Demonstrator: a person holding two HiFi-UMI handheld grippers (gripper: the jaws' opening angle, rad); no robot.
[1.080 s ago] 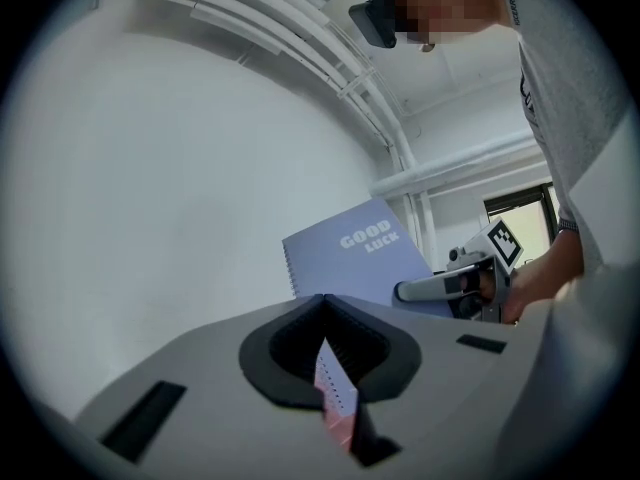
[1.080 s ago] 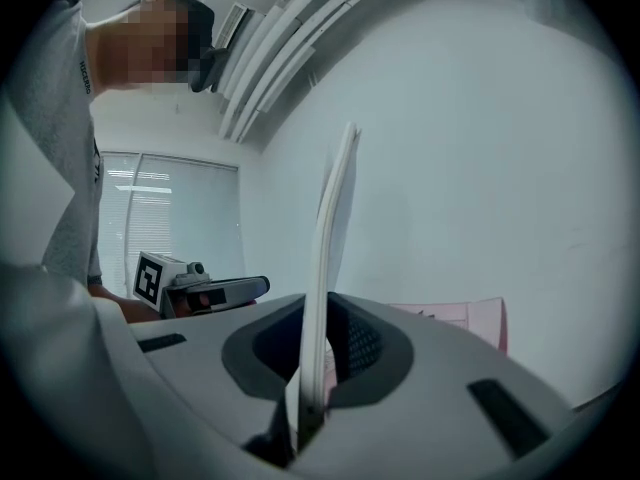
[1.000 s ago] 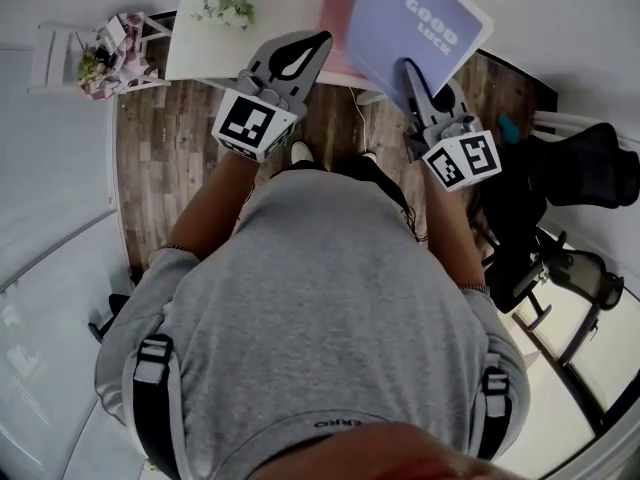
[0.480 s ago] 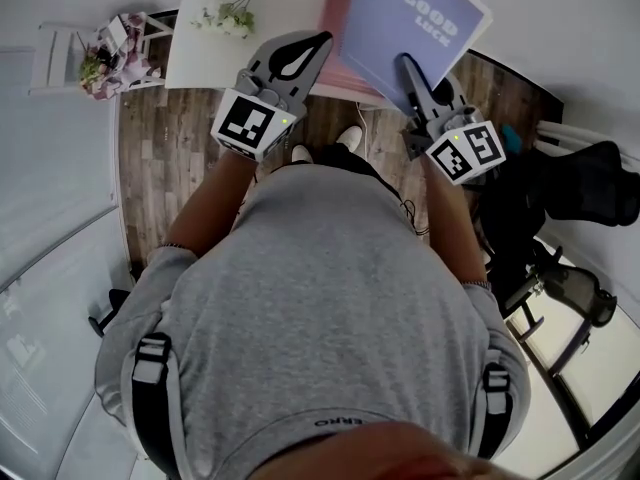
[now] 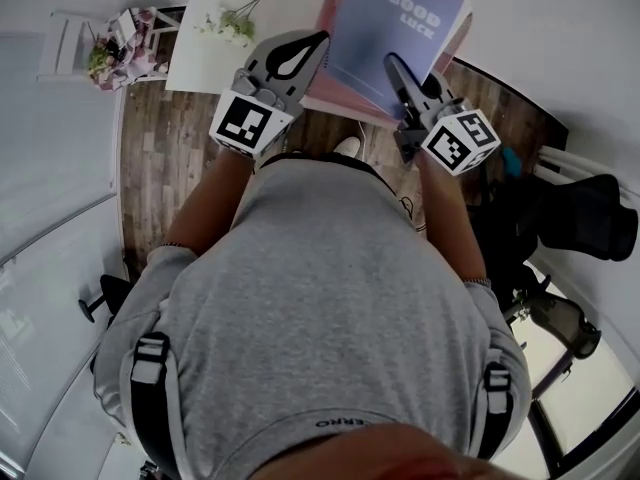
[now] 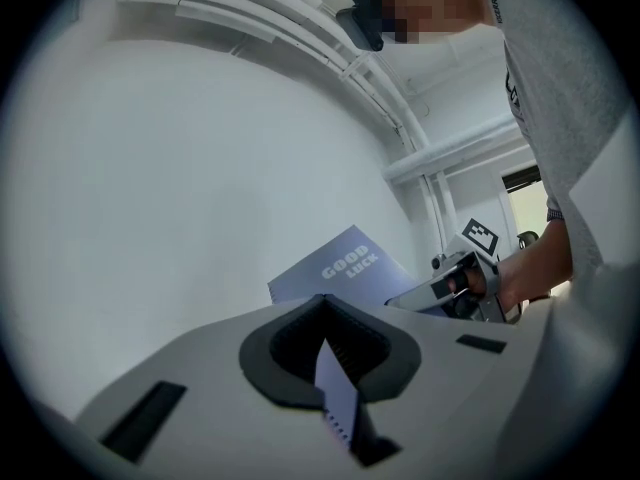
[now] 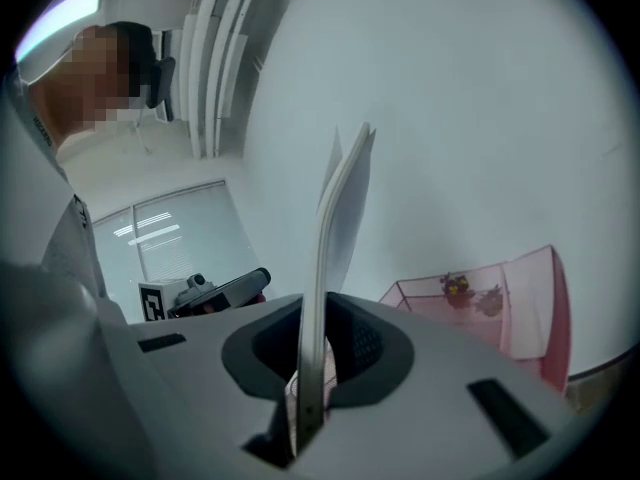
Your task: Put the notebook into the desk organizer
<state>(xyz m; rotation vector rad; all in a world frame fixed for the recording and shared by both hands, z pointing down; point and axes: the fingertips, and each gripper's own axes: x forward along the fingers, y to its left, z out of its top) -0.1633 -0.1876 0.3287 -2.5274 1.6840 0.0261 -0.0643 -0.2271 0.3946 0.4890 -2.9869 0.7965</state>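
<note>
The lavender notebook (image 5: 395,28) printed "GOOD LUCK" is held up at a tilt over the pink desk organizer (image 5: 335,96), which sits on the white table (image 5: 265,3). My right gripper (image 5: 397,76) is shut on the notebook's near edge. In the right gripper view the notebook (image 7: 335,238) stands edge-on between the jaws, and the pink mesh organizer (image 7: 480,303) lies ahead to the right. My left gripper (image 5: 318,40) hovers just left of the notebook, shut and holding nothing. The left gripper view shows the notebook (image 6: 345,268) and the right gripper (image 6: 400,301) beyond its own jaws.
A spray of white flowers (image 5: 228,23) lies on the table's left part. A small white stand with a flower pot (image 5: 110,53) is at far left on the wooden floor (image 5: 165,158). A black office chair (image 5: 590,213) stands at right. The person's grey-shirted torso fills the lower view.
The right gripper has carried the notebook leftward and farther over the pink organizer. The left gripper has stayed about where it was.
</note>
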